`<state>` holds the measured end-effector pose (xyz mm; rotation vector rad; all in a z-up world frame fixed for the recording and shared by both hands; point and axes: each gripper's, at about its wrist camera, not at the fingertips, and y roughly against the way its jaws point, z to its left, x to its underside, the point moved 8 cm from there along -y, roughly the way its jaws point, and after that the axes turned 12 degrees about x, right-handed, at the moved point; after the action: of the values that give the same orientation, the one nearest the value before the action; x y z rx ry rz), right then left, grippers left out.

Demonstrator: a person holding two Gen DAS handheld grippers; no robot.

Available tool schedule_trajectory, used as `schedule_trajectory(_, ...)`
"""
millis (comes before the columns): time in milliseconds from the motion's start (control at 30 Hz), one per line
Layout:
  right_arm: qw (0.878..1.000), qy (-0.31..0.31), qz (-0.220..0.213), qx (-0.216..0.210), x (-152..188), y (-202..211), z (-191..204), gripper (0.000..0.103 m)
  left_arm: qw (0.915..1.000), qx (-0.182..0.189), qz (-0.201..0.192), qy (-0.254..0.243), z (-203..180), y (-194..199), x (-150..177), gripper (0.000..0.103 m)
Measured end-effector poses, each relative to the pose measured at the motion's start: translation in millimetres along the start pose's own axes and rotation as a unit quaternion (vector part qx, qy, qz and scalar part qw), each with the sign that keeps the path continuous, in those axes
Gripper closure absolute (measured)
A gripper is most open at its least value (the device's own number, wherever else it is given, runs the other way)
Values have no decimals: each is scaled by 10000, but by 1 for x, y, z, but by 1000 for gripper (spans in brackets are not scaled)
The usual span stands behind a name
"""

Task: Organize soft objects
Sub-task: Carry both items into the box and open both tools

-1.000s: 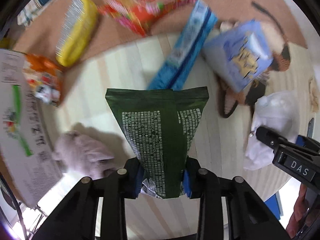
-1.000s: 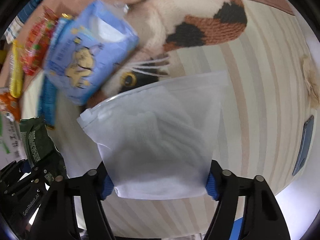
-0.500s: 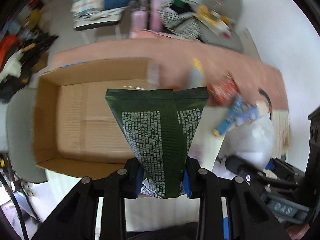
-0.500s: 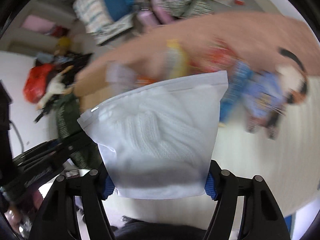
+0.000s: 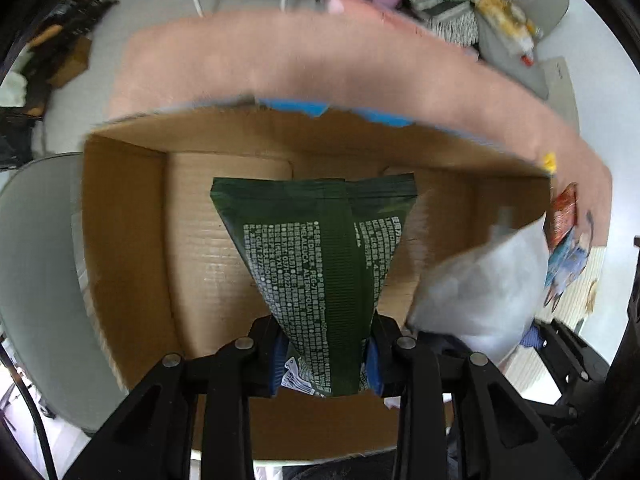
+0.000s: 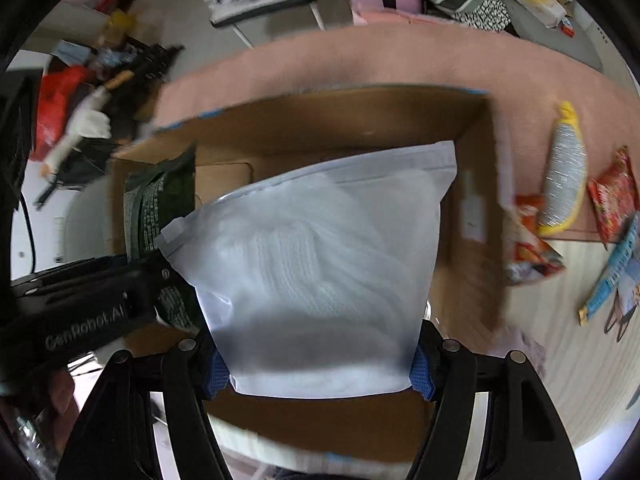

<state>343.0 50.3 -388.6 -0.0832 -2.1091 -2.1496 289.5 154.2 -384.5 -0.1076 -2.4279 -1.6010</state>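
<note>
My left gripper is shut on a dark green pouch with white print and holds it over the open cardboard box. My right gripper is shut on a white zip bag with knitted cloth inside, also over the box. The white bag also shows at the right of the left wrist view. The green pouch and the left gripper's body show at the left of the right wrist view. The box floor looks bare.
The box sits on a pink rug. Right of the box lie a yellow pack, red and orange snack packs and a blue pack. A grey chair stands left of the box. Clutter lies beyond the rug.
Both grippers swung from the striped mat with the snack packs to above the cardboard box, each still holding its item. The box now fills both views.
</note>
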Motion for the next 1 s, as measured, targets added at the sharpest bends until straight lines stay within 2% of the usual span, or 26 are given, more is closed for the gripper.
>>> schedule_trajectory(133, 9996, -50, 204, 193, -19, -50, 6, 31, 9994, 53, 344, -59, 11, -27, -12, 74)
schedule_trajectory(333, 9990, -68, 313, 310, -32, -76, 21, 30, 9987, 56, 502, -93, 16, -41, -21, 73)
schedule_trajectory(400, 9990, -11, 311, 324, -29, -72, 23, 26, 9988, 95, 477, 41, 16, -34, -16, 62)
schedule_trajectory(433, 9990, 2, 254, 369, -29, -68, 26, 21, 9989, 87, 459, 16, 15, -31, -15, 51)
schedule_trajectory(467, 9989, 26, 200, 422, -25, -62, 22, 9, 9994, 35, 350, -77, 13, -24, -14, 34)
schedule_trajectory(533, 9982, 64, 157, 577, -23, -57, 23, 2, 9996, -164, 135, -175, 13, -13, -11, 9)
schedule_trajectory(600, 9981, 76, 139, 594, -22, -47, 32, 0, 9993, -295, -20, -234, 11, -1, -5, 8)
schedule_trajectory(667, 9980, 18, 134, 622, -21, -45, 36, 0, 9993, -251, -106, -260, 5, 6, 5, 2)
schedule_trajectory(767, 9965, 67, -54, 829, -13, -33, 35, 0, 9990, -264, -264, -265, 3, 16, 16, 1)
schedule_trajectory(867, 9963, 117, -135, 837, 4, -17, 35, 0, 9980, -285, -507, -258, 5, 29, 42, 1)
schedule_trajectory(1000, 9951, 227, -385, 881, 37, 13, 17, 0, 9965, -247, -770, -220, 12, 48, 42, 1)
